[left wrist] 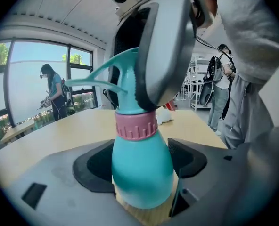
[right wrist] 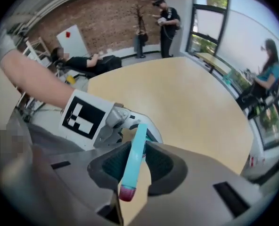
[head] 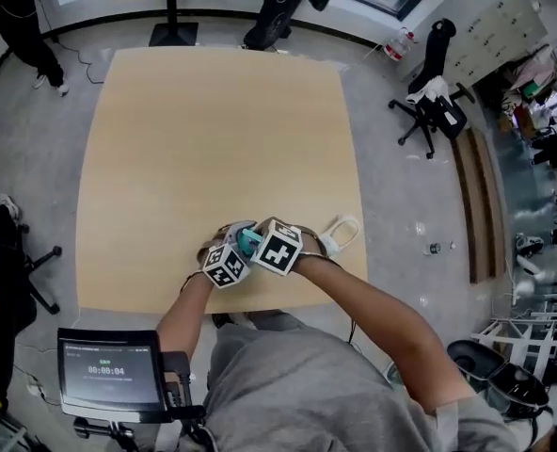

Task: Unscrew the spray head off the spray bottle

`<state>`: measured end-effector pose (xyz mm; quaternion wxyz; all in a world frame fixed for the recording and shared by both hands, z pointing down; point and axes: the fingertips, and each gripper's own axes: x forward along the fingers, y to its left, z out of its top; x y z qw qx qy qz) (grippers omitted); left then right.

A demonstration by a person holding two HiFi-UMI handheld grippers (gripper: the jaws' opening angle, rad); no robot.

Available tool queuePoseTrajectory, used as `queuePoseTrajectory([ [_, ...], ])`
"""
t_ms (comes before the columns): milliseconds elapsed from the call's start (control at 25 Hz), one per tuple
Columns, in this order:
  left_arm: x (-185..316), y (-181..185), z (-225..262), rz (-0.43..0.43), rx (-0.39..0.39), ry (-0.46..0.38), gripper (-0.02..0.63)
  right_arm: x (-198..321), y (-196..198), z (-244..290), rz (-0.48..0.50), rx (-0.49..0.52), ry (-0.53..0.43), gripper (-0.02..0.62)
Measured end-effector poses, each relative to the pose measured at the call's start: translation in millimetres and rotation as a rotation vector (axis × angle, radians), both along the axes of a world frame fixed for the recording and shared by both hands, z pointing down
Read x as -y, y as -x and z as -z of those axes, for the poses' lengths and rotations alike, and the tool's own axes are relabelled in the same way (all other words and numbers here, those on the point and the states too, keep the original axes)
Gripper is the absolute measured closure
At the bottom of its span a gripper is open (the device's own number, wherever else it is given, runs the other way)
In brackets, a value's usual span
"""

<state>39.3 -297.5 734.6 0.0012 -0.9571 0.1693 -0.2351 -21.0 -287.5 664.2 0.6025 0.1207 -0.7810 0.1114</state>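
A teal spray bottle point(left wrist: 142, 168) with a pink collar point(left wrist: 135, 126) stands upright near the front edge of the wooden table point(head: 213, 139). My left gripper point(left wrist: 142, 161) is shut on the bottle's body, one pad pressing each side. From above, my right gripper point(right wrist: 132, 166) is shut on the teal spray head point(right wrist: 135, 149), whose pink nozzle tip point(right wrist: 127, 192) points toward the camera. One right finger point(left wrist: 170, 46) hides most of the head in the left gripper view; the trigger point(left wrist: 94, 79) sticks out left. From the head view, both grippers meet around the bottle point(head: 249, 241).
A white looped object point(head: 340, 234) lies on the table just right of the grippers. A screen on a stand point(head: 107, 373) sits at the lower left. Office chairs point(head: 438, 92) and several people stand around the room beyond the table.
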Motion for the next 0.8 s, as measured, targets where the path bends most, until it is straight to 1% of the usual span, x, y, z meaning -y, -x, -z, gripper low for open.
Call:
queuePoseTrajectory([
  [40, -2, 0, 0, -0.010, -0.002, 0.002, 0.265, -4, 1, 1, 0.123, -0.005, -0.024, 0.497],
  [80, -4, 0, 0, -0.021, -0.002, 0.003, 0.265, -9, 2, 1, 0.290, -0.011, -0.058, 0.497],
  [120, -6, 0, 0, -0.030, -0.001, 0.002, 0.265, -15, 2, 2, 0.507, -0.018, -0.103, 0.497],
  [200, -8, 1, -1, -0.031, -0.004, 0.003, 0.265, -25, 1, 4, 0.994, -0.044, -0.212, 0.495],
  [240, -7, 2, 0, -0.019, -0.012, 0.009, 0.265, -26, 0, 5, 1.160, -0.062, -0.255, 0.495],
  [280, -6, 3, 0, 0.005, -0.026, 0.021, 0.265, -24, -1, 6, 1.235, -0.078, -0.290, 0.495],
  [320, -4, 4, 1, 0.038, -0.042, 0.033, 0.265, -21, 0, 8, 1.228, -0.084, -0.320, 0.495],
  [360, -2, 4, 1, 0.078, -0.054, 0.038, 0.265, -15, 1, 12, 1.148, -0.078, -0.346, 0.490],
  [400, 0, 5, 1, 0.123, -0.057, 0.032, 0.265, -8, 0, 18, 1.008, -0.057, -0.366, 0.463],
  [440, 2, 5, 1, 0.176, -0.056, 0.022, 0.265, 1, -3, 27, 0.814, -0.013, -0.375, 0.383],
  [480, 6, 6, 0, 0.242, -0.056, 0.014, 0.265, 8, -7, 40, 0.573, 0.065, -0.365, 0.348],
  [520, 10, 9, 1, 0.316, -0.056, 0.009, 0.265, 14, -11, 55, 0.296, 0.177, -0.327, 0.323],
  [560, 15, 12, 1, 0.392, -0.054, 0.006, 0.265, 17, -14, 70, 0.016, 0.301, -0.262, 0.298],
  [600, 19, 16, 1, 0.463, -0.050, 0.006, 0.265, 16, -14, 80, -0.223, 0.410, -0.182, 0.291],
  [640, 22, 20, 1, 0.526, -0.042, 0.007, 0.265, 13, -10, 83, -0.388, 0.478, -0.113, 0.281],
  [680, 24, 24, 0, 0.579, -0.035, 0.011, 0.265, 9, -4, 78, -0.477, 0.502, -0.073, 0.276],
  [720, 25, 26, -3, 0.619, -0.028, 0.018, 0.265, 7, 3, 68, -0.511, 0.486, -0.067, 0.276],
  [800, 25, 28, -7, 0.663, -0.020, 0.026, 0.265, 10, 11, 38, -0.504, 0.393, -0.107, 0.276],
])
